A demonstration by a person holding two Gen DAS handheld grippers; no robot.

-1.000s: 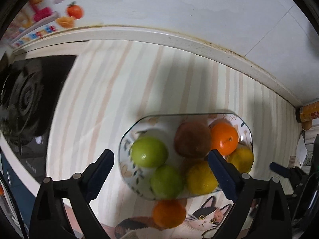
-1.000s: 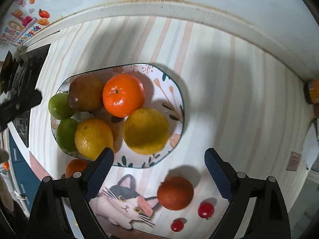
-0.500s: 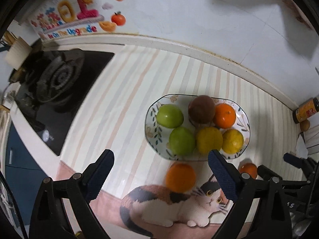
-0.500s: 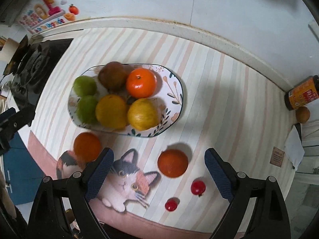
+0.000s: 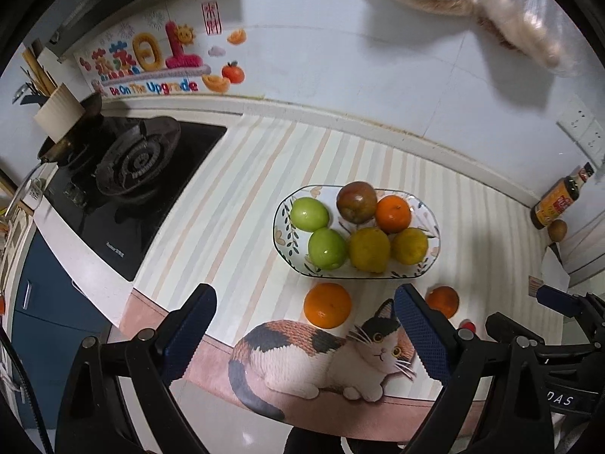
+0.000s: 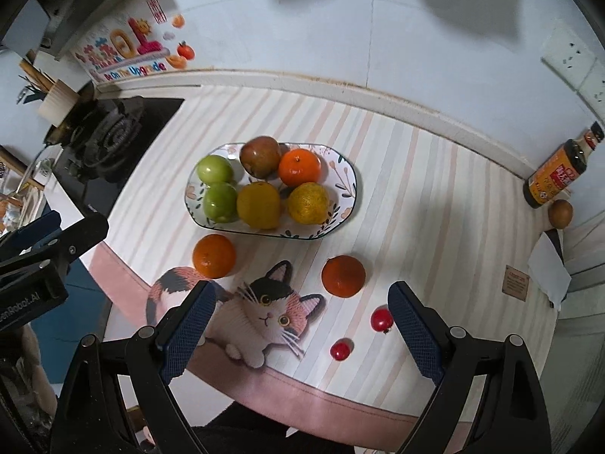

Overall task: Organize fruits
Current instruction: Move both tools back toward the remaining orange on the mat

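**Both claws empty above the fruit plate**

The left gripper (image 5: 304, 335) and right gripper (image 6: 298, 331) hung with jaws spread wide, holding nothing. Ahead of both sat the plate (image 6: 349, 185), holding six fruits. Two oranges (image 6: 214, 256) (image 6: 343, 275) lay between plate and claws. The left claw's right finger partly hid one orange (image 5: 442, 301).

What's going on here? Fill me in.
A person holds a tool in each hand above a kitchen counter; the left tool and right tool are both open and empty. The plate holds six fruits. Two oranges and two small red fruits sit on the cat-print mat beside it.
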